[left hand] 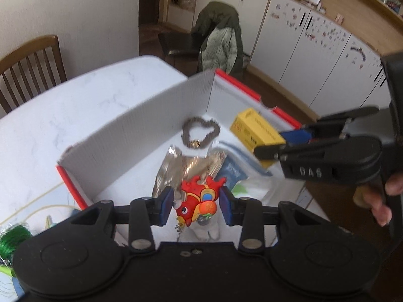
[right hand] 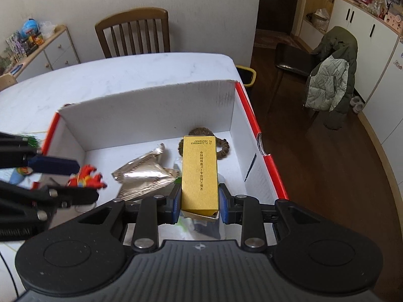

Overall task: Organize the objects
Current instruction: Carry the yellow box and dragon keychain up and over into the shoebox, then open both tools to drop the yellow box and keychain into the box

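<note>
— Where is the toy now?

— The red toy (left hand: 199,200) hangs between the blue pads (left hand: 166,205) of my left claw (left hand: 196,205), over the near end of the white box (left hand: 141,115). The jaws stand a little wider than the toy; I cannot tell if they really touch it.

— And your other claw?

— My right claw (right hand: 200,202) is closed on the yellow carton (right hand: 200,173), holding it at its near end, inside the box. Under it lie a silver packet (right hand: 143,176) and a brown bracelet (right hand: 221,148), near the far wall.
</note>
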`<state>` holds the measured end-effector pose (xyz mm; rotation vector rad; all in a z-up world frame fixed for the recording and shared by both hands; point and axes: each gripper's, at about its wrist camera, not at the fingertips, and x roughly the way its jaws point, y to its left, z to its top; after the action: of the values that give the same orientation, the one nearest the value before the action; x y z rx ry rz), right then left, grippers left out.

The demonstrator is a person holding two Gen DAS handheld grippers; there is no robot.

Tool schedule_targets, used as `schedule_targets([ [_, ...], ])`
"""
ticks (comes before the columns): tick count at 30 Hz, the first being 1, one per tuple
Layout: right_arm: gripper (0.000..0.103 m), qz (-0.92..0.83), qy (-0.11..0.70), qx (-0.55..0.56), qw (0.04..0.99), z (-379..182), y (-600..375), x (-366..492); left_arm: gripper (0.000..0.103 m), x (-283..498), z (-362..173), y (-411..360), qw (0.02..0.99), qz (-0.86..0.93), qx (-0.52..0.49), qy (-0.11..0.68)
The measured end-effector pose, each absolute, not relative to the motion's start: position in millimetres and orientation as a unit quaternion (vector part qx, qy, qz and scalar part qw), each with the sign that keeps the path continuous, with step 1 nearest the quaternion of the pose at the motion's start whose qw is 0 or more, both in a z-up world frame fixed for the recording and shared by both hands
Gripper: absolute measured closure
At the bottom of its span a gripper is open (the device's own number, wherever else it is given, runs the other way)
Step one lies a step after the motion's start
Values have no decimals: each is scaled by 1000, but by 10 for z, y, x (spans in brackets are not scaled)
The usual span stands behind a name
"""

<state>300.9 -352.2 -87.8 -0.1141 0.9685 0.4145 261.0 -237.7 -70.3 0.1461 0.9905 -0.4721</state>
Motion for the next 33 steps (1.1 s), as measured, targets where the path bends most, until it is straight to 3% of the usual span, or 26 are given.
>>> schedule_targets([
  [25, 73, 205, 495, -79, 841, -1295, -3300, 3509, 67, 2823, -1251, -2501, 804, -201, 100, 550],
  [33, 73, 207, 494, -85, 841, -1271, -3309, 3470, 62, 2865, -1302, -2503, 797, -195, 88, 565],
])
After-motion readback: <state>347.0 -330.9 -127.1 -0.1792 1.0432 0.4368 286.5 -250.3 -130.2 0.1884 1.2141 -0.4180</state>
